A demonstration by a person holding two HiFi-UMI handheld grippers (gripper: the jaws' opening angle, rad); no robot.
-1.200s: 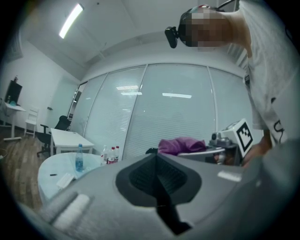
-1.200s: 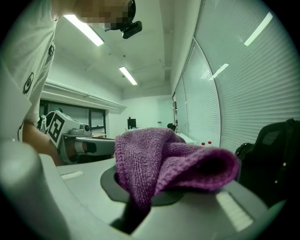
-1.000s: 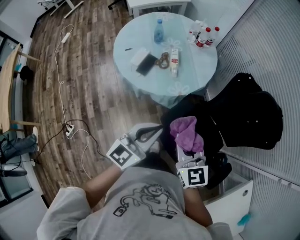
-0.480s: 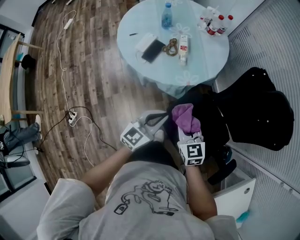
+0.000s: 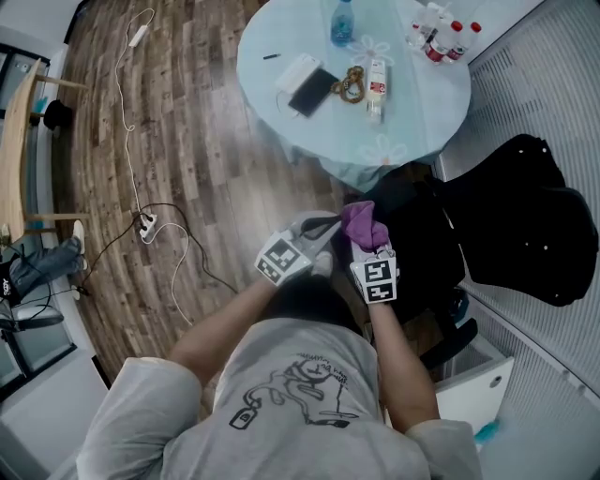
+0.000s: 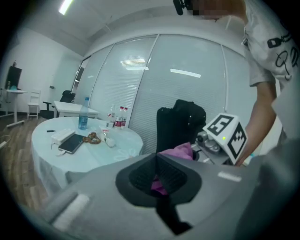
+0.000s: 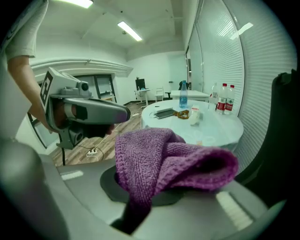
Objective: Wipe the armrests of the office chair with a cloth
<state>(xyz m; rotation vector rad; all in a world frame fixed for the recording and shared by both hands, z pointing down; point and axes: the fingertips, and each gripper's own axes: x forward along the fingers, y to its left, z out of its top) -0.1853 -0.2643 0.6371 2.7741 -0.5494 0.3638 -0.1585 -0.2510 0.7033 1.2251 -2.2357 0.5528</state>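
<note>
Cloth (image 7: pixel 173 159), purple and bunched, is clenched in the right gripper's (image 5: pixel 367 251) jaws, its folds heaped over them. The left gripper (image 5: pixel 319 230) has its jaws pressed together on nothing; its tip is just beside the cloth, not touching. Both are by the front edge of the black office chair (image 5: pixel 525 216). Beyond stands a round table (image 5: pixel 412 103) bearing 1 blue bottle (image 5: pixel 343 21) and a phone (image 5: pixel 309 91).

Head view steeply down; gripper views level; all share table (image 5: pixel 422 103).
</note>
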